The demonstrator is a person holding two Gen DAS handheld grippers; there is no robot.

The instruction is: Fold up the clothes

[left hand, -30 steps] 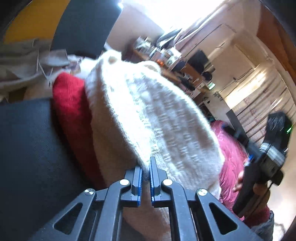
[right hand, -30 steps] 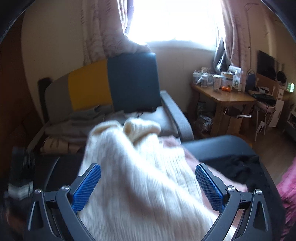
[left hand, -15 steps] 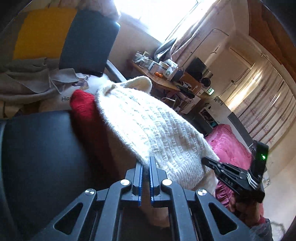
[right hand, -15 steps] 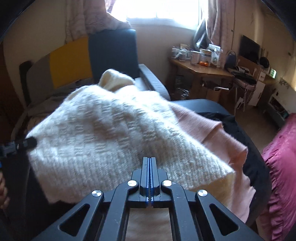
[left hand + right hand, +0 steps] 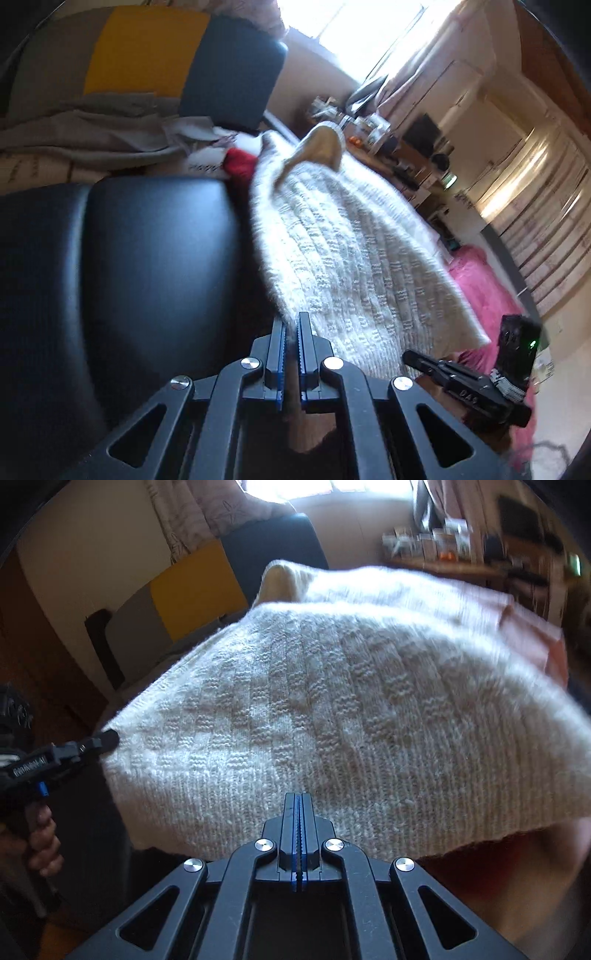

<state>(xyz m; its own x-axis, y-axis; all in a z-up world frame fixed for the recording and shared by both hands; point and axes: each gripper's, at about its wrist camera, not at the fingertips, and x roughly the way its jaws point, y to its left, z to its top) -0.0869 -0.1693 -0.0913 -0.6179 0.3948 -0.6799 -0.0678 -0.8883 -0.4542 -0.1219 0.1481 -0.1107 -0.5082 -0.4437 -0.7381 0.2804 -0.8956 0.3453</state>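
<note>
The cream sweater (image 5: 332, 701) is pinched along its near hem by left gripper (image 5: 291, 328) and right gripper (image 5: 298, 801); spreading it flat is called for next.

Both grippers, left gripper (image 5: 291, 332) and right gripper (image 5: 297, 812), share black triangulated linkage arms, silver round screw heads, blue ribbed pads (image 5: 277, 354); the right one's body carries a green light and white lettering on its side.

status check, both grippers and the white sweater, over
Left gripper shut on the white knit sweater hem. Right gripper shut on the same hem, further along. Sweater spread over the black chair. Pink garment lies beneath; nothing blocking.
</note>
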